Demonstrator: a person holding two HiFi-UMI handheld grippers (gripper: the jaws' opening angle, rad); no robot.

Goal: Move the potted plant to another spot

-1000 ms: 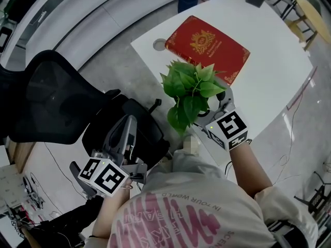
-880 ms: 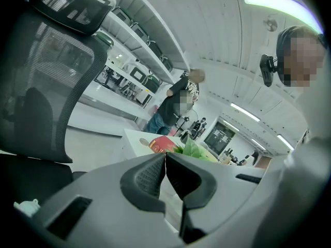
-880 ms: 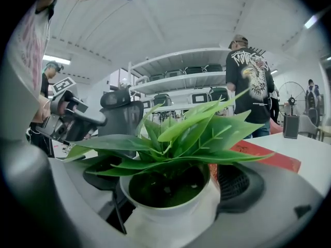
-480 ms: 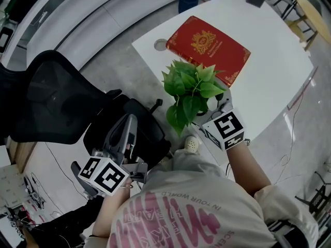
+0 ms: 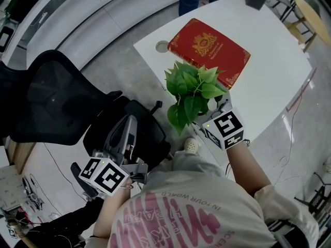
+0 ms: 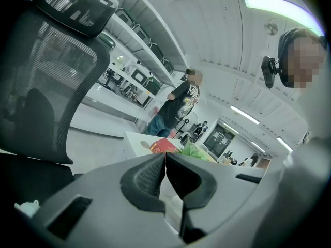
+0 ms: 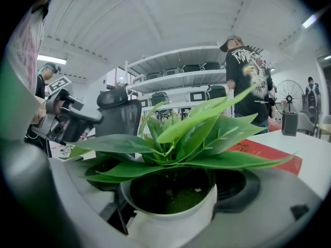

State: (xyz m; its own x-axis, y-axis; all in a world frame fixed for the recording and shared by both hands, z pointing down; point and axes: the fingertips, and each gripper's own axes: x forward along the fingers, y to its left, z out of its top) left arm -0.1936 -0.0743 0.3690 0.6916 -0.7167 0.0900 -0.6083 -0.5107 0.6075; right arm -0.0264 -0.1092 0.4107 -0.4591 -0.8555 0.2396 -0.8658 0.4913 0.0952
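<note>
The right gripper [image 5: 213, 107] is clamping the potted plant [image 5: 192, 89] by the white table [image 5: 269, 81] edge (red book [image 5: 209, 44] beside it); the left gripper [image 5: 129, 130] is hanging closed and empty above a chair [image 5: 51, 97].

Left tongs [image 5: 129, 124] closed, held low; right tongs [image 5: 213, 106] reach forward, clamped on the potted plant [image 5: 192, 87]

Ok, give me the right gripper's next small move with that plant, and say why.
Probably carry it rightward to the bare table past the red book, then lower it. The right gripper is shut on the white pot of the potted plant, which is at the table's near edge with leaves overlapping the book's corner; that bare patch looks like the closest free spot.
</note>
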